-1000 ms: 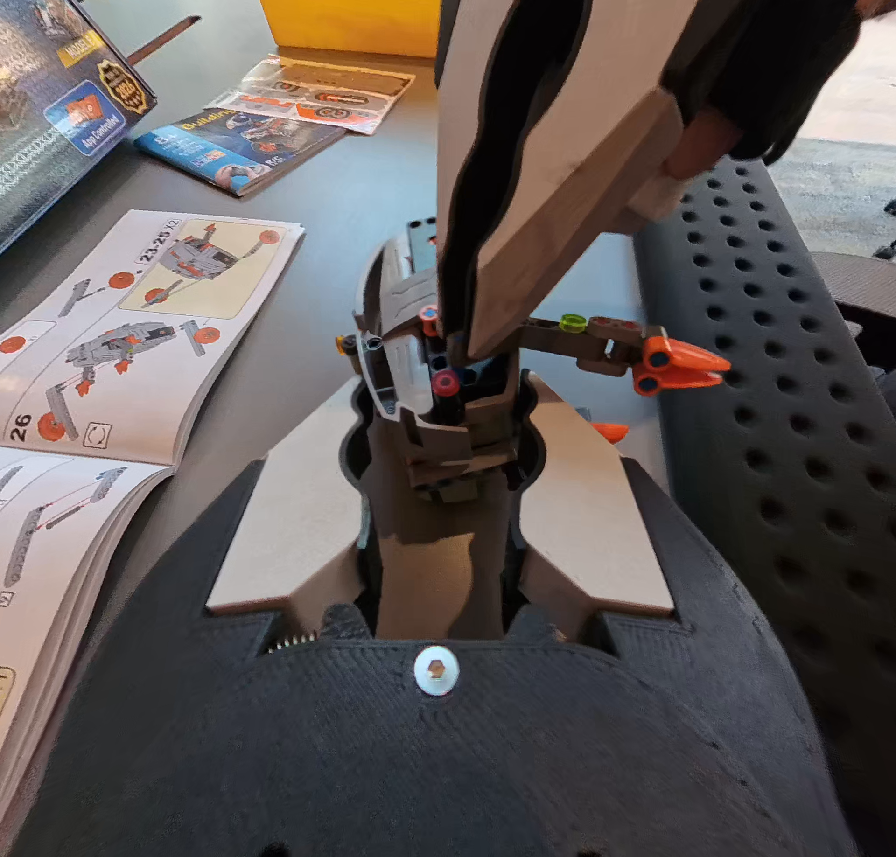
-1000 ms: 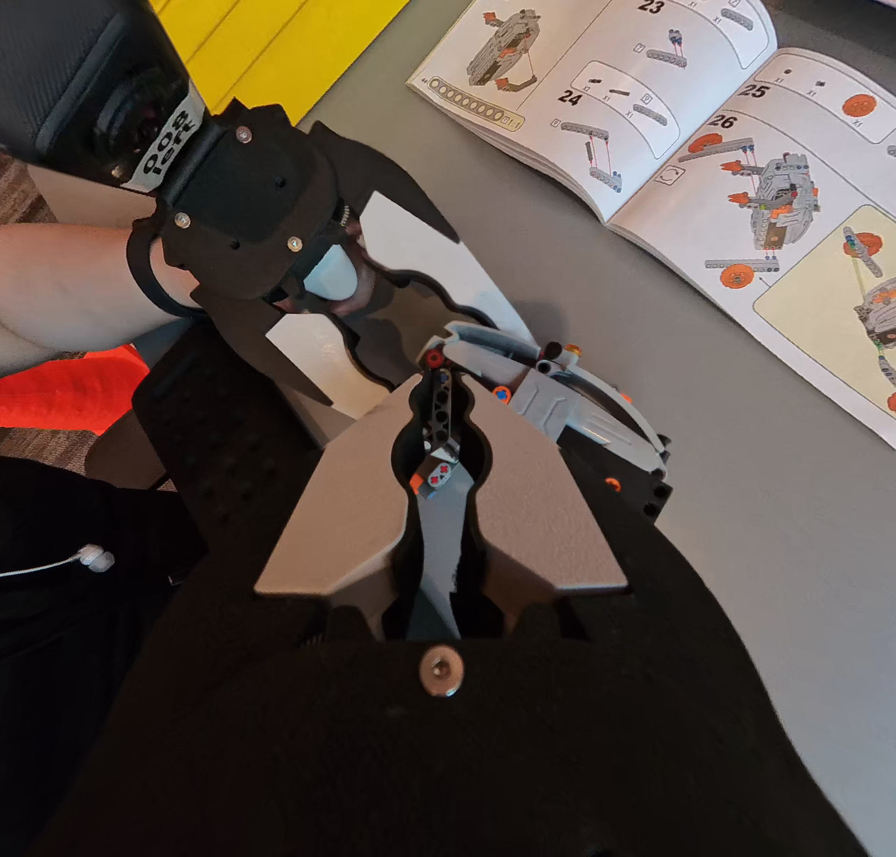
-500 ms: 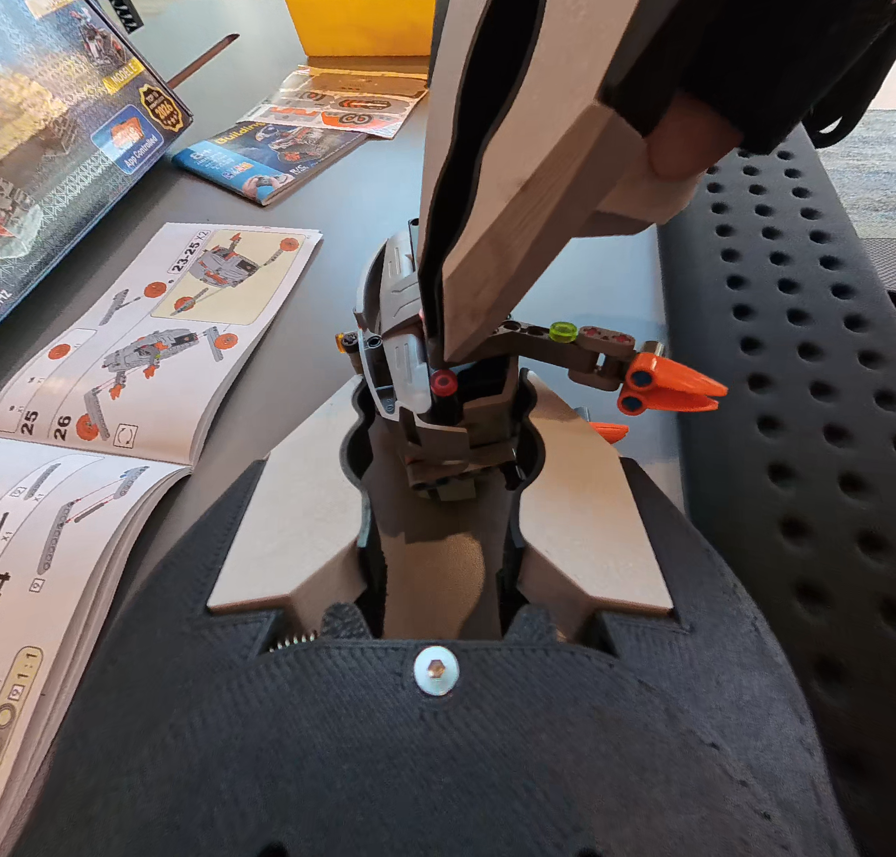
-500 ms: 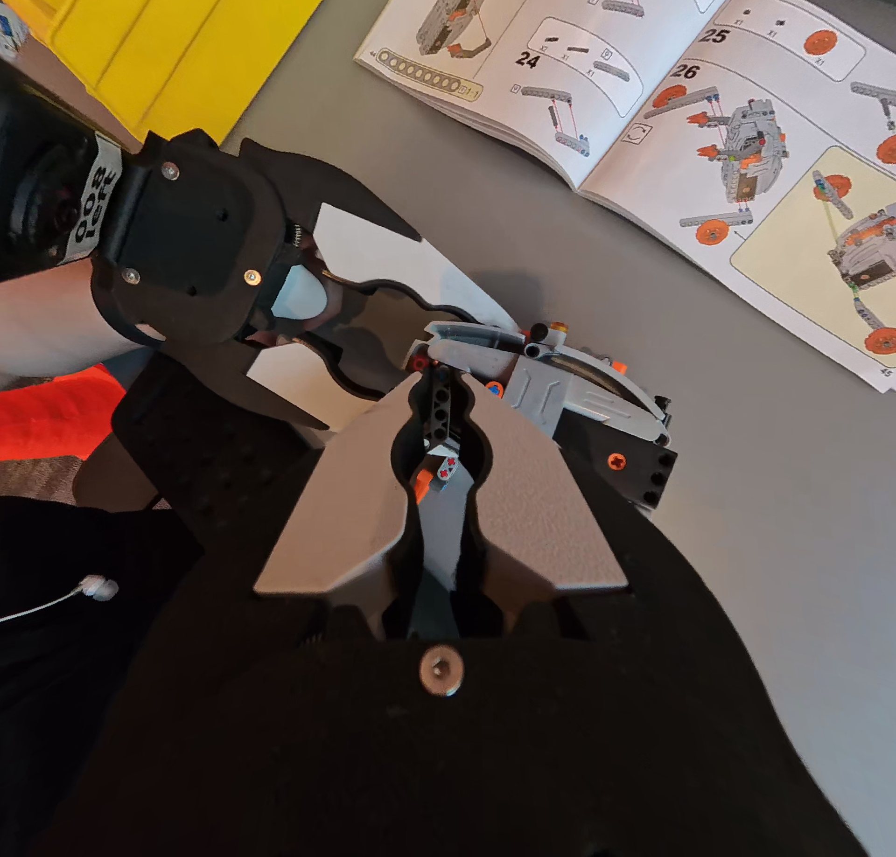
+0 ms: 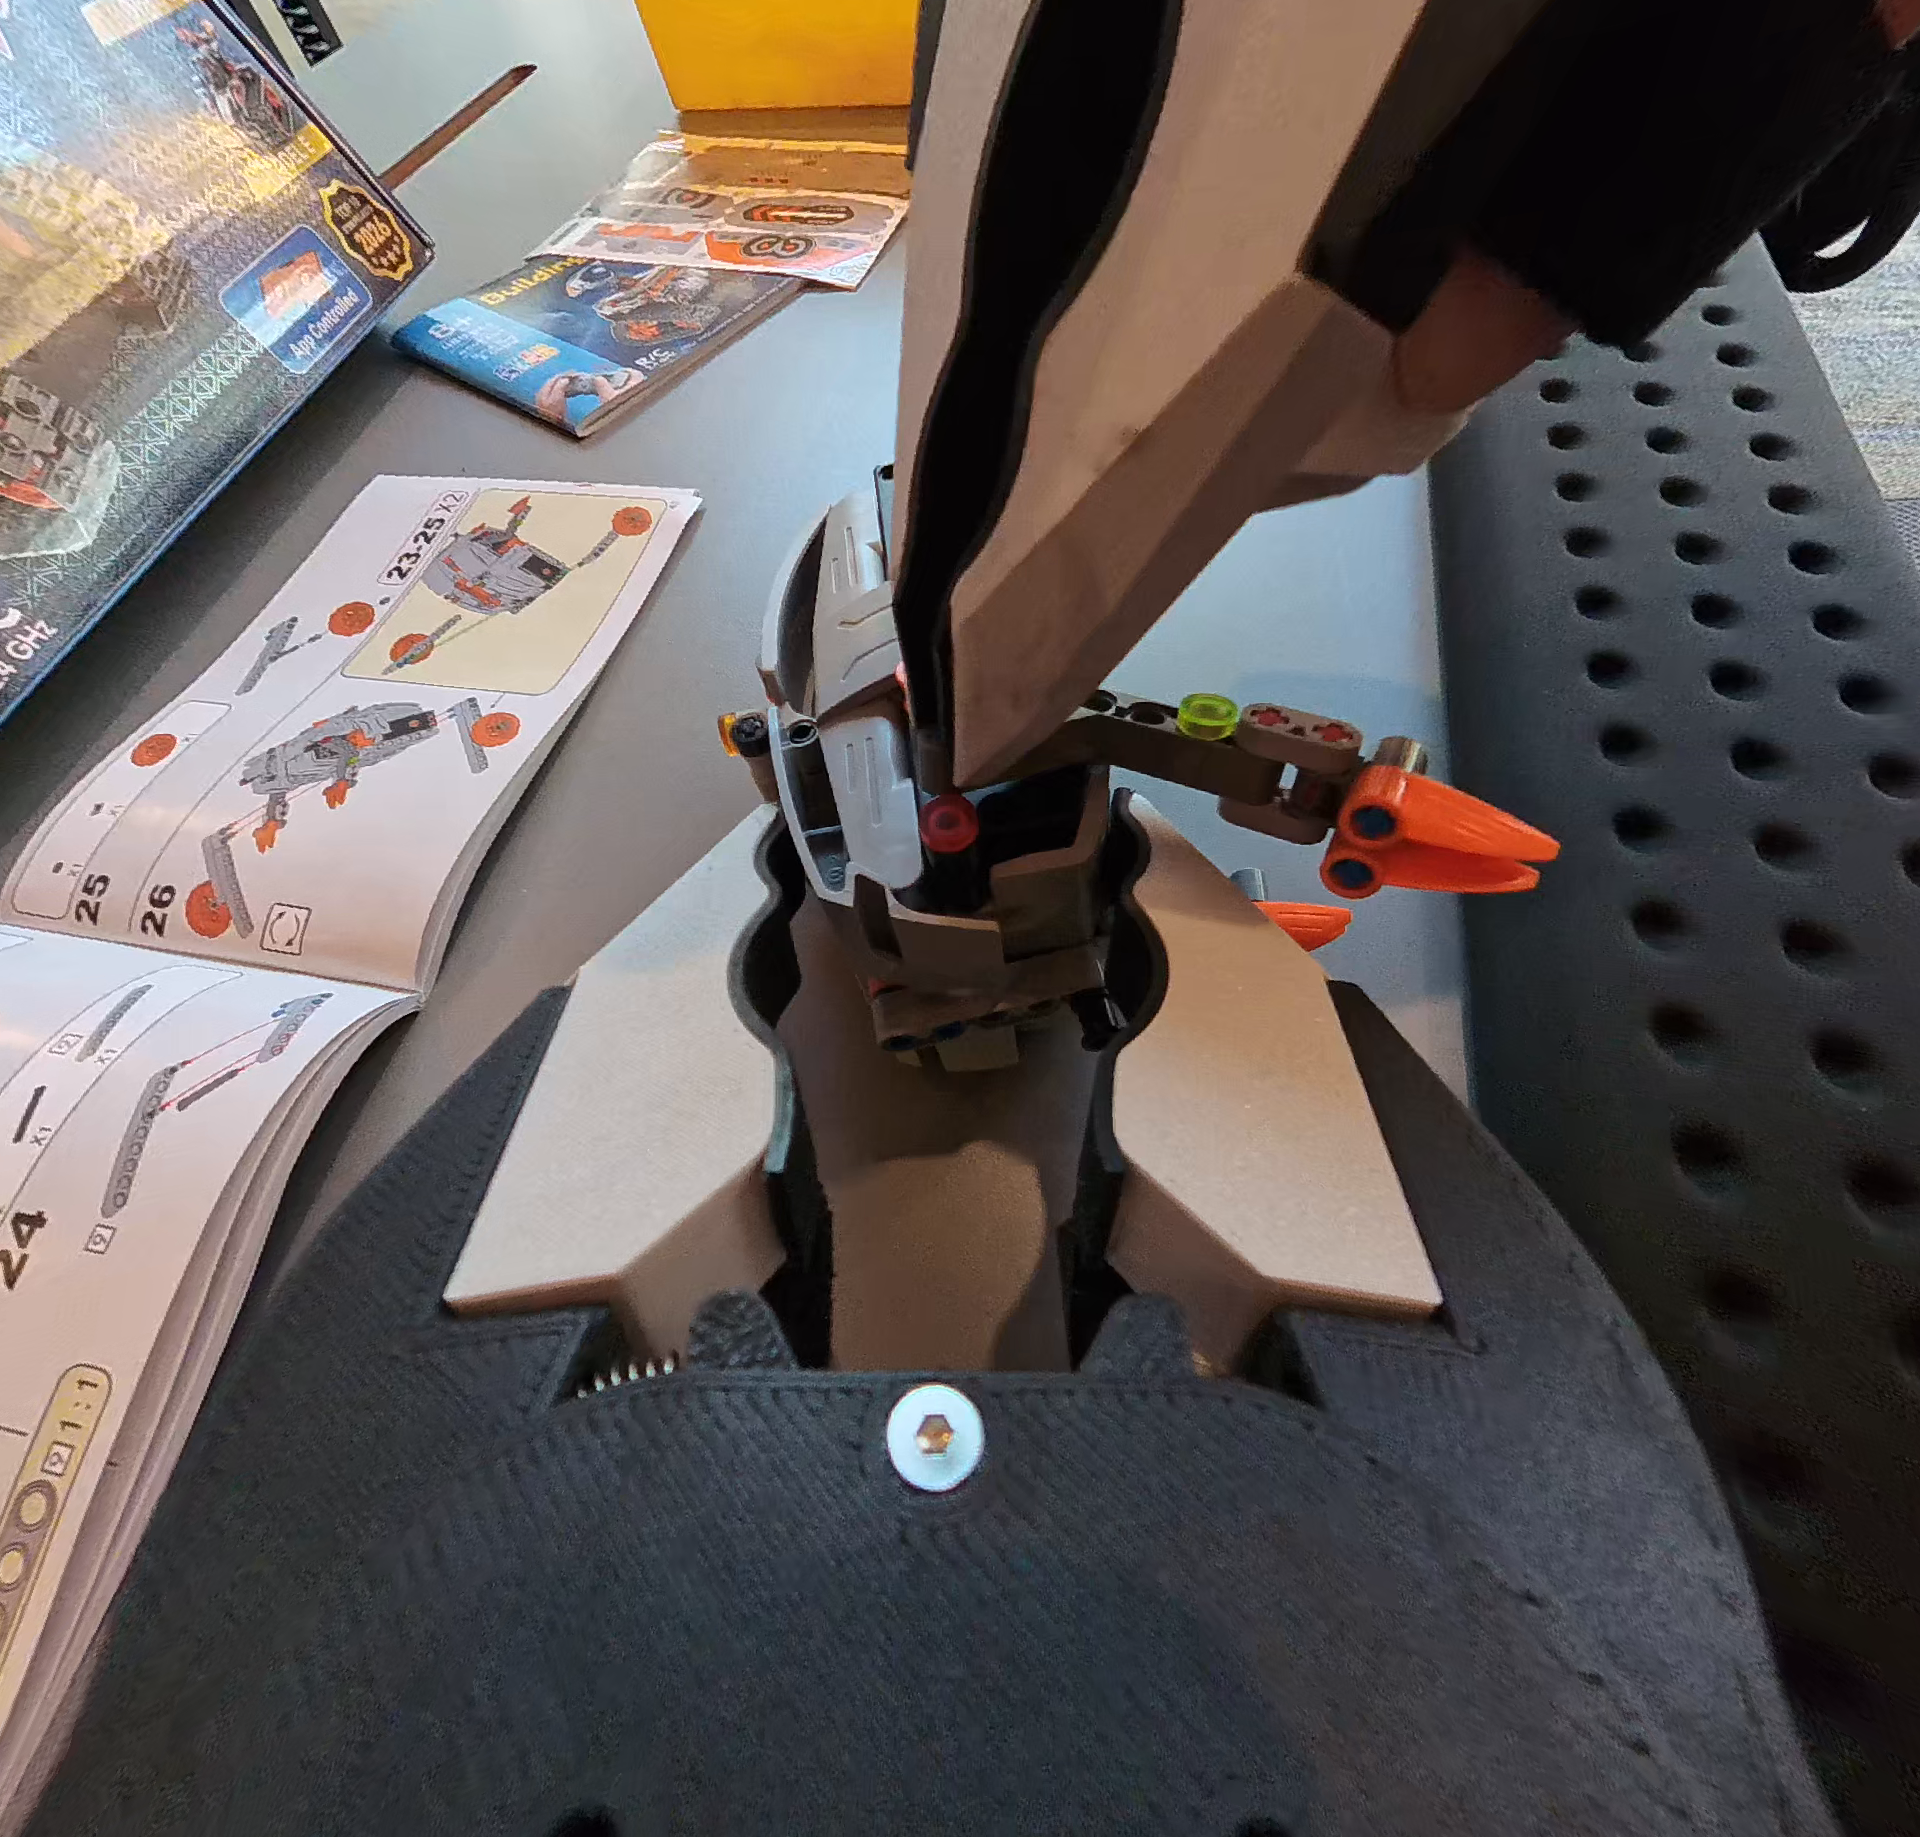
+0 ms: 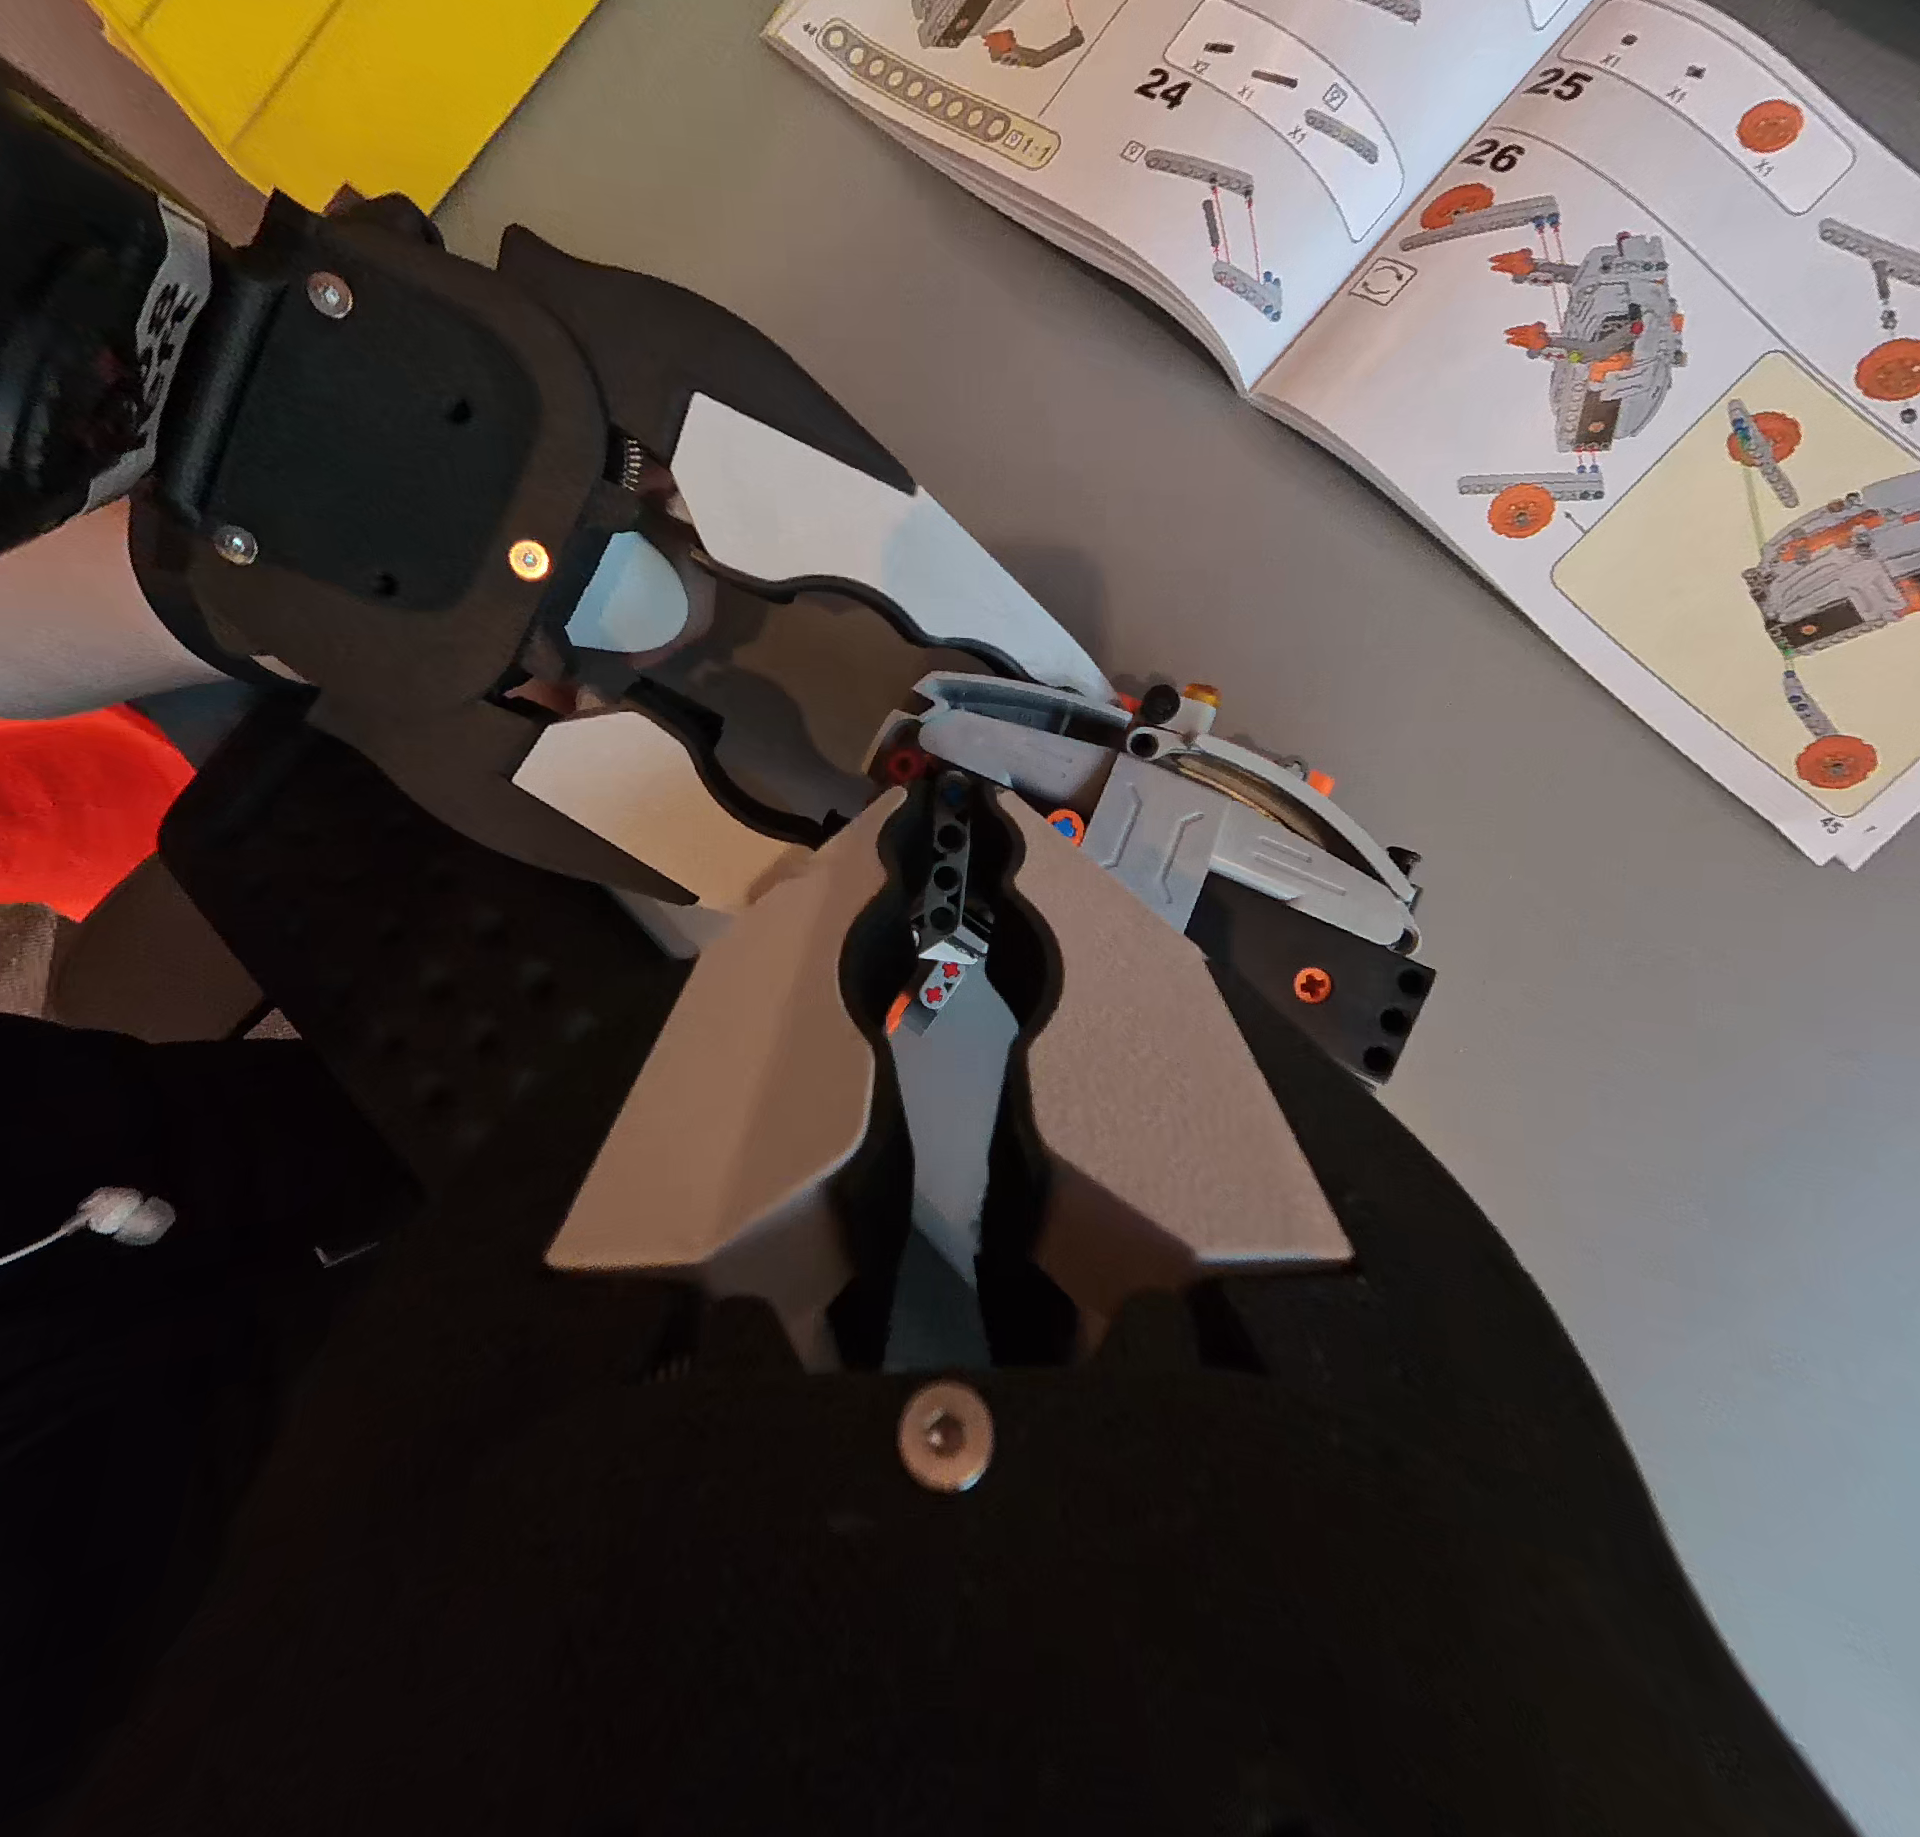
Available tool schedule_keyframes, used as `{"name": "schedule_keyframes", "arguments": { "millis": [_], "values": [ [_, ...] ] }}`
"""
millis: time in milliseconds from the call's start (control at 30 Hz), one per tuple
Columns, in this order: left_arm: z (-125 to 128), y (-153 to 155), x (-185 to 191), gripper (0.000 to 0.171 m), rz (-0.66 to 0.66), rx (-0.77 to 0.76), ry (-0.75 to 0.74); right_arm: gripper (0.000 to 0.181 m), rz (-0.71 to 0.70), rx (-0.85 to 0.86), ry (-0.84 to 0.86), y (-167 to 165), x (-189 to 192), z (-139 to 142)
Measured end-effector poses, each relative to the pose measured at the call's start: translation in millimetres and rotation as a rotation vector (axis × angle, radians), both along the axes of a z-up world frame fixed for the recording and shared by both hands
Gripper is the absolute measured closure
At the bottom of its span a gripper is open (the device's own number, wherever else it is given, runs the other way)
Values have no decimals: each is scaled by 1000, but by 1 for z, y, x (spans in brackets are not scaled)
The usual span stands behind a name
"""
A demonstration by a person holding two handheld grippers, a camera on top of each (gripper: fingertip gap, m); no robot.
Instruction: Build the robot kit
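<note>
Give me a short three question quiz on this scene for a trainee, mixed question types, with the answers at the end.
1. True or false: the left tool and the right tool both grip the brick model.
2. In the left wrist view, the open booklet lies on which side of the model? A left, B right, C on top.
3. Fill in: the bin at the far end of the table is ____.
Key: 1 true; 2 A; 3 yellow.

A grey table (image 5: 665, 125) was seen, on which an open instruction booklet (image 5: 312, 748), leaflets (image 5: 623, 333) and a yellow bin (image 5: 769, 11) were laid.
</note>
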State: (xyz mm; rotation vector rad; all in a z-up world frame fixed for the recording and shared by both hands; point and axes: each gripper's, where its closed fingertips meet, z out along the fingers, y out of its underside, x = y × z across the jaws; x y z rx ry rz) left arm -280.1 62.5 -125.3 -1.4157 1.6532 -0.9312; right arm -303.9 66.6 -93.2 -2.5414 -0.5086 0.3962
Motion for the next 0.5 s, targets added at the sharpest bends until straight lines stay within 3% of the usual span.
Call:
{"name": "schedule_keyframes", "arguments": {
  "millis": [500],
  "values": [
    [0, -1, 0, 114, 3, 7, -3, 173, 95, -174, -107, -1, 2, -4]
  ]
}}
